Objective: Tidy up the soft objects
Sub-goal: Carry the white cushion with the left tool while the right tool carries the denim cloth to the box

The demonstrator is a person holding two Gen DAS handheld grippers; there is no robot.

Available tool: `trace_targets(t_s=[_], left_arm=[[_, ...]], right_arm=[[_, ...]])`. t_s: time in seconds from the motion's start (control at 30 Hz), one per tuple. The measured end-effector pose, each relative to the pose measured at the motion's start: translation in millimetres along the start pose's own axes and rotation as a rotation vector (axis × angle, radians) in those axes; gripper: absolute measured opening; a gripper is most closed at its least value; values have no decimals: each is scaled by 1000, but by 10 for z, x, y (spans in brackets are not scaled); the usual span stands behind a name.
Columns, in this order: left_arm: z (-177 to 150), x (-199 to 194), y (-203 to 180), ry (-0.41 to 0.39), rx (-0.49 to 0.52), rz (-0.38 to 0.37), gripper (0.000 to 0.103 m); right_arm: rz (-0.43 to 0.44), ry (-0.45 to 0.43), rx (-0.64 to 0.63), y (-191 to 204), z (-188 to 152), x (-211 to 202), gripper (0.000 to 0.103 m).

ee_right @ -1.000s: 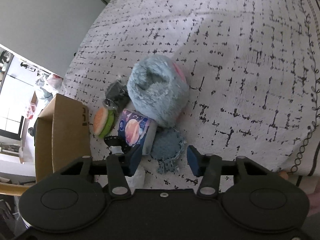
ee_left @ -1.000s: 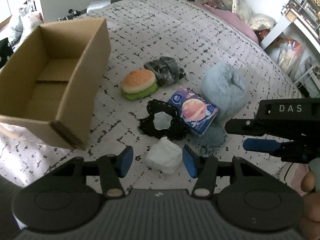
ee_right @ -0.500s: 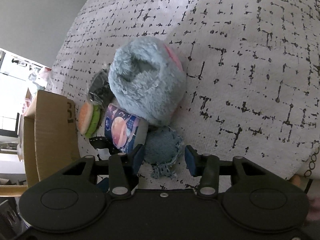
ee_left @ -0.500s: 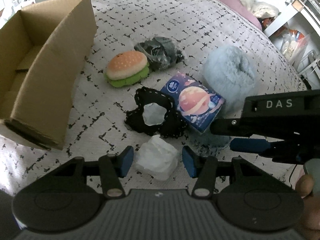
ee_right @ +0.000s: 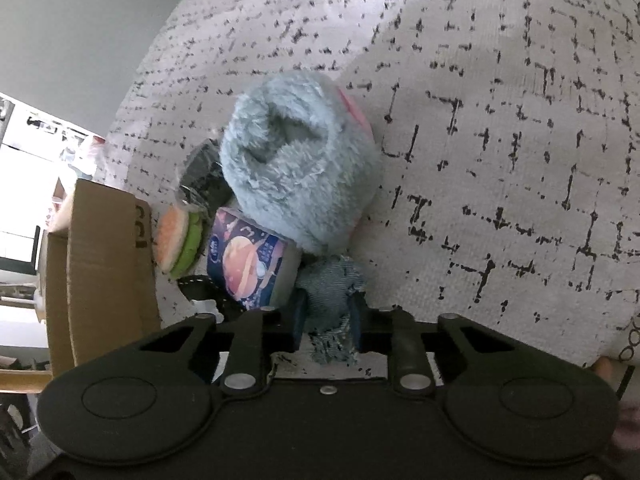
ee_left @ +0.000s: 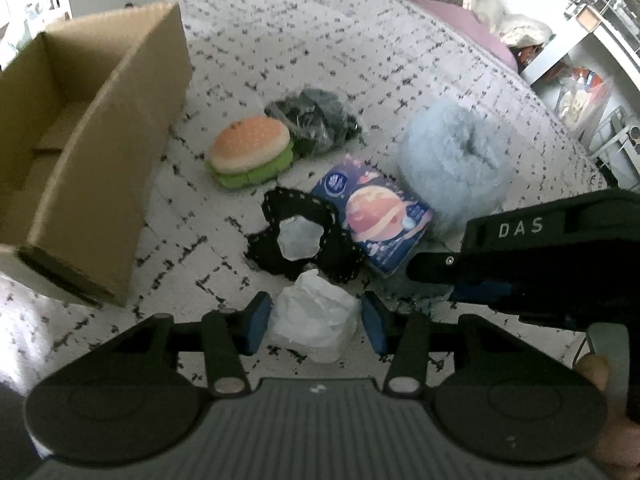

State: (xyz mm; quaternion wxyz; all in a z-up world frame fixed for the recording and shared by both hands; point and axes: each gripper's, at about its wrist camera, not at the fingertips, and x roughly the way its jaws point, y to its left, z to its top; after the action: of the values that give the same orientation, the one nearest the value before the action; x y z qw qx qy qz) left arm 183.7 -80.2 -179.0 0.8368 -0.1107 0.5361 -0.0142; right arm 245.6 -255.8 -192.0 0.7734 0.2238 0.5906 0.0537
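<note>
Left gripper [ee_left: 314, 322]: fingers wide apart, straddling crumpled white soft wad [ee_left: 314, 326] on patterned bedspread [ee_left: 320, 60]. Right gripper [ee_right: 326, 318]: fingers pinched against frayed blue denim patch [ee_right: 330, 292], beside planet-printed tissue pack [ee_right: 248, 258].
</note>
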Motion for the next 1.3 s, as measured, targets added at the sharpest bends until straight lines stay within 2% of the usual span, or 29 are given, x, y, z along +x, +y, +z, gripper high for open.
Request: trace_targets(t_s=[0.13,0.43,0.8,1.3], left_arm=[[16,-177,19,-36,-2,10,48],[3,-558,60,-111,-6,44,48],[-21,-895,67,-184,-11,70,48],[47,-1160,316,-250,-45,93,48]], right_arm=[[10,-36,-37,41,-57,-129,14],[17,-133,-78,86,-140,-408,14],[160,-248,-150,173,-261,-721,14],[291,-341,-224,393,-290,-862,14]])
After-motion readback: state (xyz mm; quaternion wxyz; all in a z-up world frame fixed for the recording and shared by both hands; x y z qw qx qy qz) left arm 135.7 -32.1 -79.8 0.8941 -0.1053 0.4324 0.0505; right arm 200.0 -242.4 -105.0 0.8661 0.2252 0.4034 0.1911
